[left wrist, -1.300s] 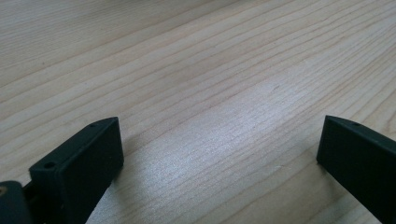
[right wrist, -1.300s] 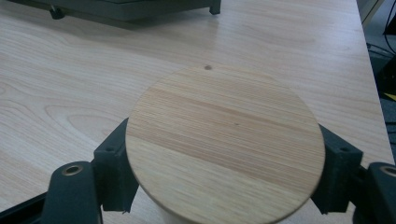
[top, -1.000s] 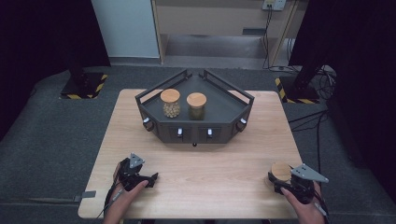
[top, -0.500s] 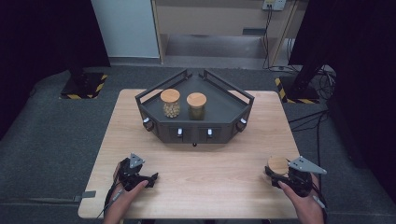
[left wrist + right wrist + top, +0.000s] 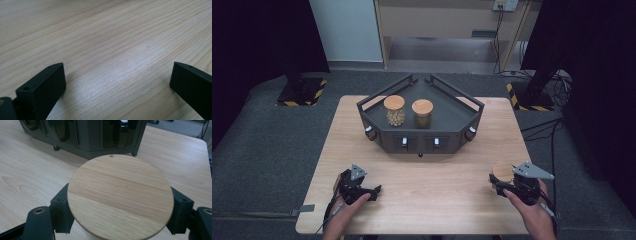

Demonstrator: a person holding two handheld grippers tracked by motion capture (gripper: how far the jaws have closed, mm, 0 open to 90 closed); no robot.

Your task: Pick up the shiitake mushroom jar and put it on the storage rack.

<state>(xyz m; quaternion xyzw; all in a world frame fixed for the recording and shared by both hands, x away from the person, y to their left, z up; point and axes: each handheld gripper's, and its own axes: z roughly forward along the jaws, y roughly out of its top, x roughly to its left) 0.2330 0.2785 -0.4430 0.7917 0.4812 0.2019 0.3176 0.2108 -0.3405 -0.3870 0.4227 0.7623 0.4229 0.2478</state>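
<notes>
My right gripper is shut on a jar with a round wooden lid near the table's front right corner. In the right gripper view the lid sits between both black jaws, which press on the jar from either side, a little above the wood. My left gripper rests low on the table at the front left. Its jaws stand wide apart with nothing but bare wood between them. A dark angular rack at the table's middle back holds two lidded jars, one with pale contents and one darker.
The rack's front panel with its small knobs stands just beyond the held jar. The wooden table ends close behind both hands. Grey carpet and cables surround the table.
My right gripper has lifted the jar slightly and carried it a little to the left, toward the table's middle. The left gripper has stayed where it was.
</notes>
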